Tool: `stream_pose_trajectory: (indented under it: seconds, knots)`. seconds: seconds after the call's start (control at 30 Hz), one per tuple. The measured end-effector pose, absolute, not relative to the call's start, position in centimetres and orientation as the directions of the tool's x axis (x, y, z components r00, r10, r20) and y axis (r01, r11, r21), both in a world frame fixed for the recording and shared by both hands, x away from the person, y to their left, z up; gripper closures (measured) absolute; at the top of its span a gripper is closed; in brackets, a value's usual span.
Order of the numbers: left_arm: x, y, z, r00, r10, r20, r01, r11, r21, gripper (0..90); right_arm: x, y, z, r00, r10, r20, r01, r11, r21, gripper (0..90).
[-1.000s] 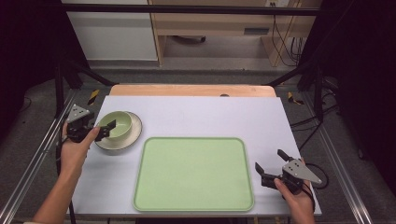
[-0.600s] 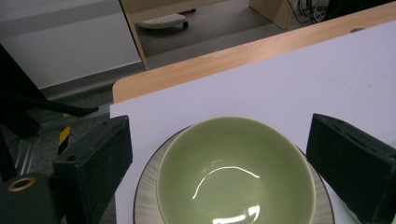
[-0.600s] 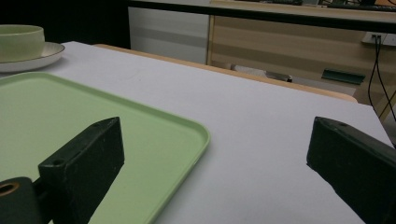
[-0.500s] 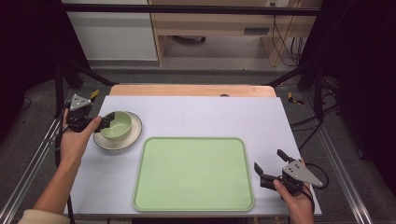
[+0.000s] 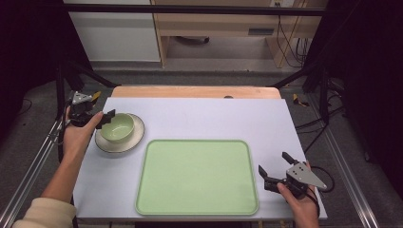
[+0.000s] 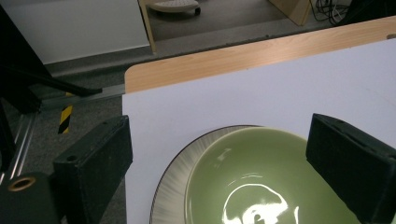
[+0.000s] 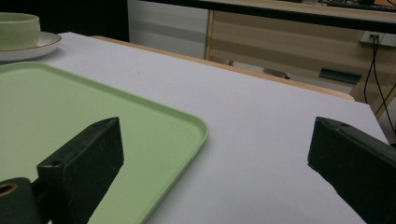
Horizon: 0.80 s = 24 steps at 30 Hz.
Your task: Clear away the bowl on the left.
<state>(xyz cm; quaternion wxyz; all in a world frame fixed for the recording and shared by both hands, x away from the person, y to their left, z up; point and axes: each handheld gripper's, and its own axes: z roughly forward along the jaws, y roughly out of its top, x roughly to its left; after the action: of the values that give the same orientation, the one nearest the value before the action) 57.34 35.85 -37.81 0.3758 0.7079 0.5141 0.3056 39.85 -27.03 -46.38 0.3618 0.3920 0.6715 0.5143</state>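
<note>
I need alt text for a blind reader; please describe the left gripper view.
A green bowl sits on a pale plate between the open jaws of the left gripper, on a white table with a wooden edge behind.

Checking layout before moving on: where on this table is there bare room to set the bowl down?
The green tray is bare across its whole surface. The white table is open behind the tray, from the plate to the right edge. It is crowded only at the left, where the bowl sits on the plate beside the left gripper.
</note>
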Motion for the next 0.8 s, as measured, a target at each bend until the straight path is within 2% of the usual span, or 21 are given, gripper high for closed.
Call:
stream_pose_trajectory:
  seconds: [0.43,0.7,0.8]
  knots:
    - [58.0,36.3,-39.2,0.250,0.968,-0.025,0.547,-0.120,0.829,9.6,39.8,-26.7,-46.4,-0.427,0.900,-0.086,0.162,0.170,0.972,3.6]
    - [58.2,36.1,-39.8,0.238,0.971,-0.013,0.570,-0.129,0.811,11.5,39.8,-26.5,-46.4,-0.433,0.896,-0.098,0.161,0.185,0.970,3.5]
    - [58.2,36.1,-40.0,0.231,0.973,-0.025,0.571,-0.115,0.813,15.0,39.8,-26.5,-46.4,-0.434,0.895,-0.100,0.161,0.186,0.969,3.4]
